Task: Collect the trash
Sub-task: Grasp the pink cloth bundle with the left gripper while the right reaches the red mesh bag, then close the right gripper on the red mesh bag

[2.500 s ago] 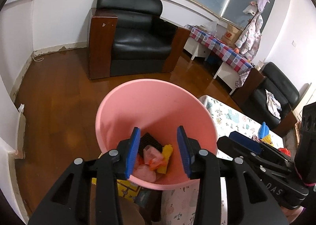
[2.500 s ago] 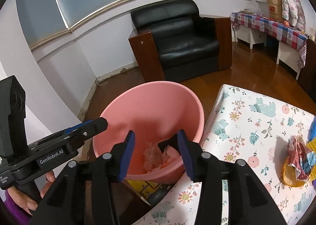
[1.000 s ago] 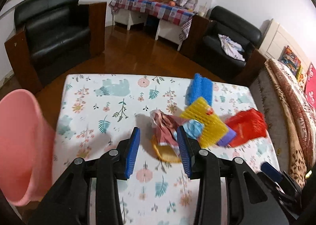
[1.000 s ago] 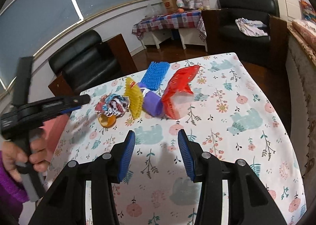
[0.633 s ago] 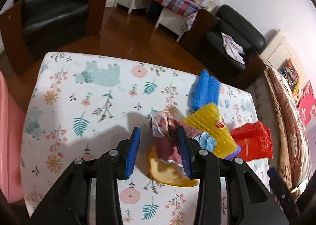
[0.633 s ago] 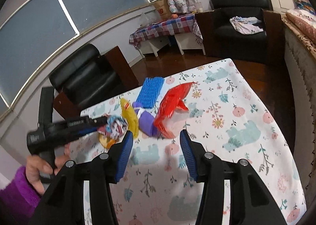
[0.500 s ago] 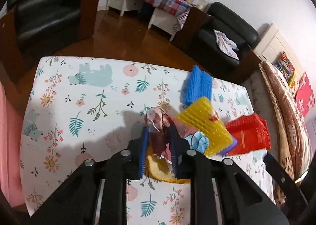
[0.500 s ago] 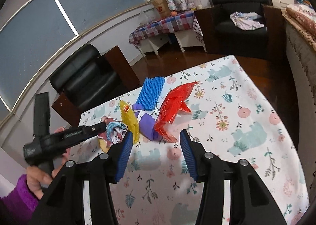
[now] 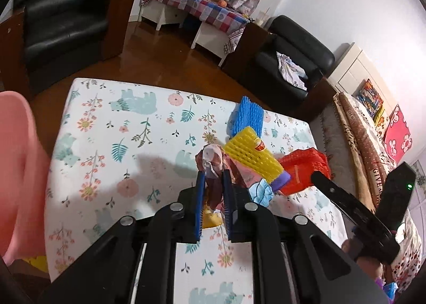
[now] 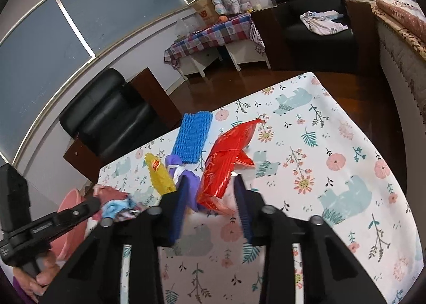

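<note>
At 12 o'clock of both grippers: second pickup in hand.
My left gripper (image 9: pixel 213 194) has just closed and pinches the crumpled wrapper (image 9: pixel 213 162) on the floral table (image 9: pixel 106 144); my right gripper (image 10: pixel 210 197) has been narrowing around the red bag (image 10: pixel 229 160), contact unclear. Next I judge: lift, carry to the pink bin (image 9: pixel 16 170) at 9 o'clock. Only the right view shows the hand (image 10: pixel 40 277).
</note>
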Motion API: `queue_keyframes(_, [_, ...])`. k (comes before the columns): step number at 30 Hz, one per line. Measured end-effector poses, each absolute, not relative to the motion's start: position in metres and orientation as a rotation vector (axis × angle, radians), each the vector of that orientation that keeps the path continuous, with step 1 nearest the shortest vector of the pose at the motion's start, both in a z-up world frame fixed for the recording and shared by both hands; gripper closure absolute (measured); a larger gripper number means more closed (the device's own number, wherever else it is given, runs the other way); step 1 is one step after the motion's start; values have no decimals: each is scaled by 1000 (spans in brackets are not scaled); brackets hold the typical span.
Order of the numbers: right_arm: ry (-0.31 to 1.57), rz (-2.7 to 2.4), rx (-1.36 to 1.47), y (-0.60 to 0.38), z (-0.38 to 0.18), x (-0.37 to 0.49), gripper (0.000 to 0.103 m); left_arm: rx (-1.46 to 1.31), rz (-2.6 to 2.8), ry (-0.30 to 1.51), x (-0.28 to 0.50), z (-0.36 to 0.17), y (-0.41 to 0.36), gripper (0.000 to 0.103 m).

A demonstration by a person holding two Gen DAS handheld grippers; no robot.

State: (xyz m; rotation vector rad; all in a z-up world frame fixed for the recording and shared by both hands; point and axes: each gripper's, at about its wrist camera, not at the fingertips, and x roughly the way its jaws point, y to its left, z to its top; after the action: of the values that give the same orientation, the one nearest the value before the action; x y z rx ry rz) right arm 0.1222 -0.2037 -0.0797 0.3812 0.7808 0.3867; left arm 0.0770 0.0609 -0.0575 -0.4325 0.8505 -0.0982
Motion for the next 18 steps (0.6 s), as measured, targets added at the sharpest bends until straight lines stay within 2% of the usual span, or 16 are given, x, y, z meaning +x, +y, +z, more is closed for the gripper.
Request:
queue_keyframes(1, [781, 385, 379, -205, -80, 122, 83, -435, -99, 849, 74, -56, 62, 91])
queue_keyframes(4, [777, 380, 374, -208, -79, 120, 91, -444, -98, 842, 65, -52, 65, 91])
queue_keyframes(18, [715, 434, 331, -216, -47, 80, 95, -575, -166, 888, 26, -45, 82, 91])
